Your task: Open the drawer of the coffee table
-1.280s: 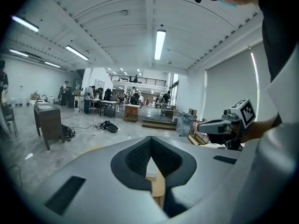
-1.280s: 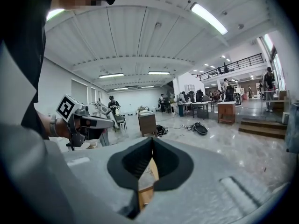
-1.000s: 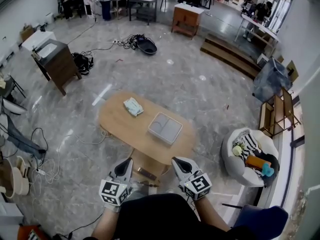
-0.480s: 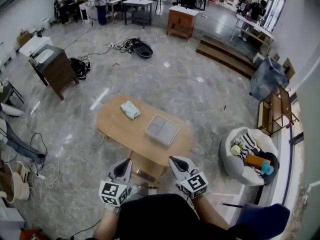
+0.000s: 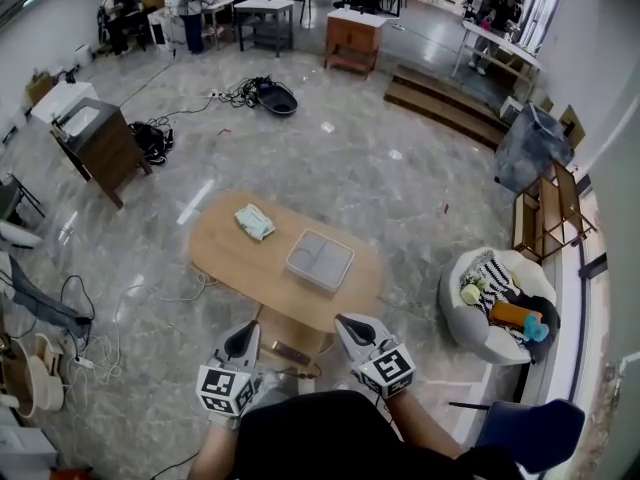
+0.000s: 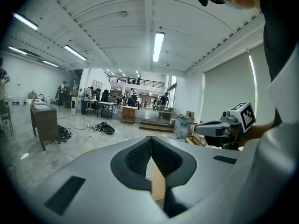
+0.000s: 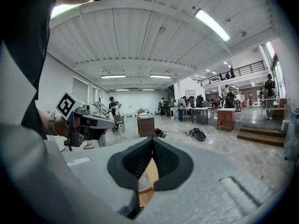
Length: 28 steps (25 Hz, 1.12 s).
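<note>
An oval wooden coffee table (image 5: pixel 230 258) stands on the marble floor in the head view, with its drawer unit (image 5: pixel 287 340) under the near edge. My left gripper (image 5: pixel 243 338) and right gripper (image 5: pixel 348 325) hover side by side just in front of the table, both shut with nothing between the jaws. In the left gripper view the closed left gripper (image 6: pixel 151 141) points toward the table, of which a sliver shows below the pads. The right gripper (image 7: pixel 152 143) is likewise closed in its own view.
On the tabletop lie a square white tray (image 5: pixel 320 260) and a folded cloth (image 5: pixel 253 221). A white beanbag with toys (image 5: pixel 497 308) sits to the right, a dark cabinet (image 5: pixel 95 140) to the far left, cables (image 5: pixel 95 328) on the floor at left. People work at desks in the far background.
Both grippers hold still. The head camera has tilted slightly, so the table and room sit a little lower and leftward in the view.
</note>
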Each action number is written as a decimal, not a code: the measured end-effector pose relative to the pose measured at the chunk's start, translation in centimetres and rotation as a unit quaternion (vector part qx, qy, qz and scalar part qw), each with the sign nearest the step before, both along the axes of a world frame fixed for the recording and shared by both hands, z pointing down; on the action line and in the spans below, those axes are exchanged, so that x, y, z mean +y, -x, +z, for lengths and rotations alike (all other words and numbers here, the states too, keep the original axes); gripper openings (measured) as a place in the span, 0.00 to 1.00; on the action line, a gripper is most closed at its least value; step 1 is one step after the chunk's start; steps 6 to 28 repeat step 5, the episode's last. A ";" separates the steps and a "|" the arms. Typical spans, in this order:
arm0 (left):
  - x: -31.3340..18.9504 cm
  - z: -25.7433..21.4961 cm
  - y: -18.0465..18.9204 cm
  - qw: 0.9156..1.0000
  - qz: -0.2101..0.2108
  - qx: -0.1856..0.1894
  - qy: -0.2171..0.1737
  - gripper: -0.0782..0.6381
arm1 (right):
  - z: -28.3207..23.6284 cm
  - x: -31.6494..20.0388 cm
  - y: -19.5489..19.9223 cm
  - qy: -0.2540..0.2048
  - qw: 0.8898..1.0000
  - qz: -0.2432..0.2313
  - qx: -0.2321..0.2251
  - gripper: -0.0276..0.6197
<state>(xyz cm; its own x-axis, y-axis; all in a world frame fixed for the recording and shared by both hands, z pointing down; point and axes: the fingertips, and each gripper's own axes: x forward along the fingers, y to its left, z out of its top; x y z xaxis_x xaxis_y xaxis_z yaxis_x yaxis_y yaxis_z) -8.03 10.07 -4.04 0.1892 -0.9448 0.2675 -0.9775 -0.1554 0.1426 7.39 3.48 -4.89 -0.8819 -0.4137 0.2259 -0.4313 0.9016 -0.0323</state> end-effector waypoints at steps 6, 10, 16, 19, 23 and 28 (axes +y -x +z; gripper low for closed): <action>-0.5 0.0 -0.4 1.000 0.001 -0.001 0.001 0.13 | 0.2 0.1 -0.1 0.001 1.000 -0.006 0.007 0.04; -0.5 0.0 -0.4 1.000 0.001 -0.001 0.001 0.13 | 0.2 0.1 -0.1 0.001 1.000 -0.006 0.007 0.04; -0.5 0.0 -0.4 1.000 0.001 -0.001 0.001 0.13 | 0.2 0.1 -0.1 0.001 1.000 -0.006 0.007 0.04; -0.5 0.0 -0.4 1.000 0.001 -0.001 0.001 0.13 | 0.2 0.1 -0.1 0.001 1.000 -0.006 0.007 0.04; -0.5 0.0 -0.4 1.000 0.001 -0.001 0.001 0.13 | 0.2 0.1 -0.1 0.001 1.000 -0.006 0.007 0.04; -0.5 0.0 -0.4 1.000 0.001 -0.001 0.001 0.13 | 0.2 0.1 -0.1 0.001 1.000 -0.006 0.007 0.04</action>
